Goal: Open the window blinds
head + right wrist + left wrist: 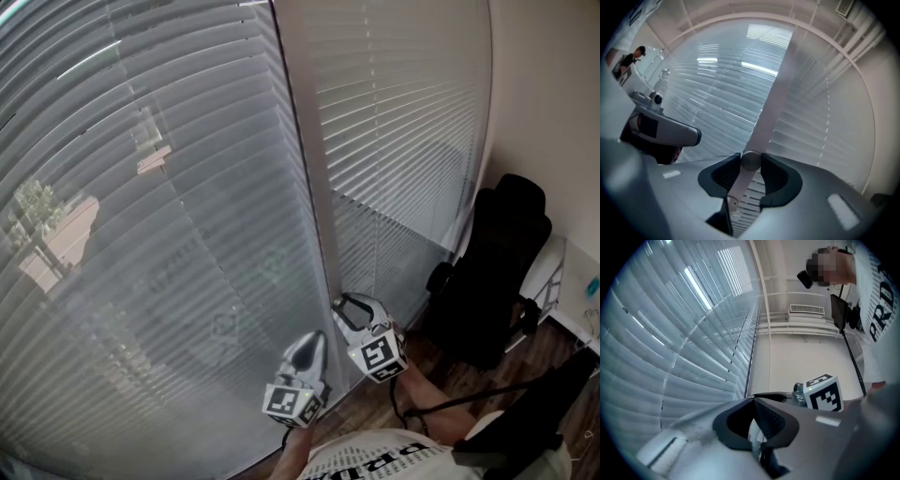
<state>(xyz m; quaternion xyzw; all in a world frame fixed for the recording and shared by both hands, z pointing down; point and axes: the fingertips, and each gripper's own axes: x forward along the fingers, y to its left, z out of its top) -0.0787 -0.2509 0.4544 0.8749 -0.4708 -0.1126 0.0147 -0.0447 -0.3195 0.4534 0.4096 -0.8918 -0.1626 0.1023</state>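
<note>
Two sets of grey slatted blinds hang side by side: a wide left blind [141, 234] and a narrower right blind [403, 122], with a pale upright strip [314, 187] between them. My right gripper [349, 305] is at the foot of that strip. In the right gripper view its jaws [751, 161] hold the round end of the pale tilt wand [771, 98], both pads touching it. My left gripper [309, 345] is just below and to the left, pointing up along the left blind [670, 348], its tips [753, 399] together with nothing seen held.
A black office chair [497, 272] stands close on the right, with white furniture [553, 277] behind it against the beige wall [553, 94]. Dark wooden floor [469, 375] shows below. A thin clear rod [675, 366] hangs in front of the left blind.
</note>
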